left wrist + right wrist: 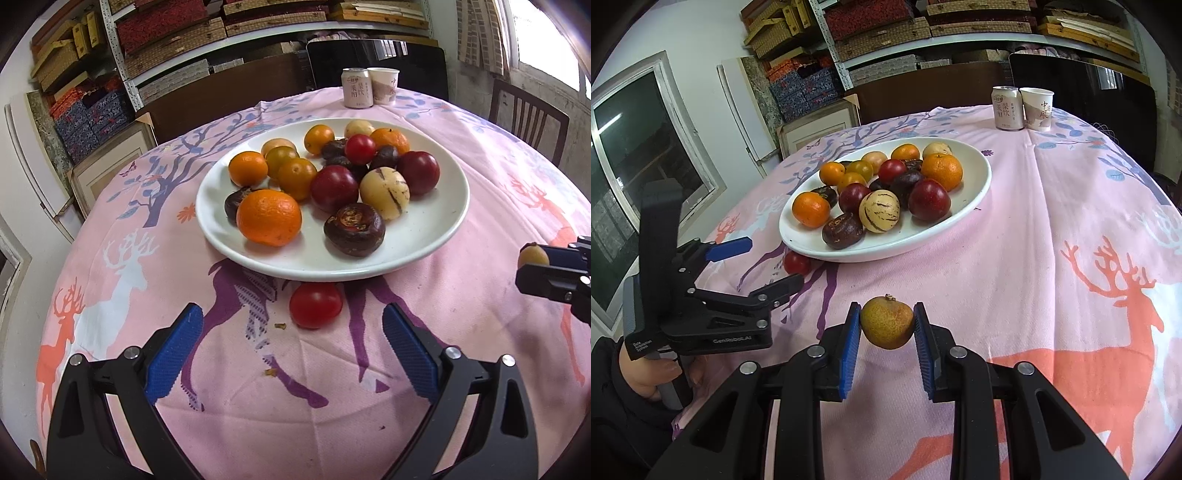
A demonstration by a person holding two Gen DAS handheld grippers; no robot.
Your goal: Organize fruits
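Observation:
A white plate [436, 229] [975, 184] holds several fruits: oranges, dark red plums, a striped cream melon [385, 192] [879, 211] and dark brown round fruits. A red tomato [316, 305] [796, 263] lies on the cloth just in front of the plate. My left gripper [291, 325] [772, 264] stands open just short of it, one jaw to each side. My right gripper [886, 325] is shut on a small yellow-brown fruit [887, 322] [532, 255], held above the cloth right of the plate.
A drink can [357, 88] [1007, 108] and a paper cup [384, 85] [1037, 108] stand at the table's far edge. A pink deer-print cloth [258, 406] covers the round table. Shelves of boxes and a chair [528, 118] lie beyond.

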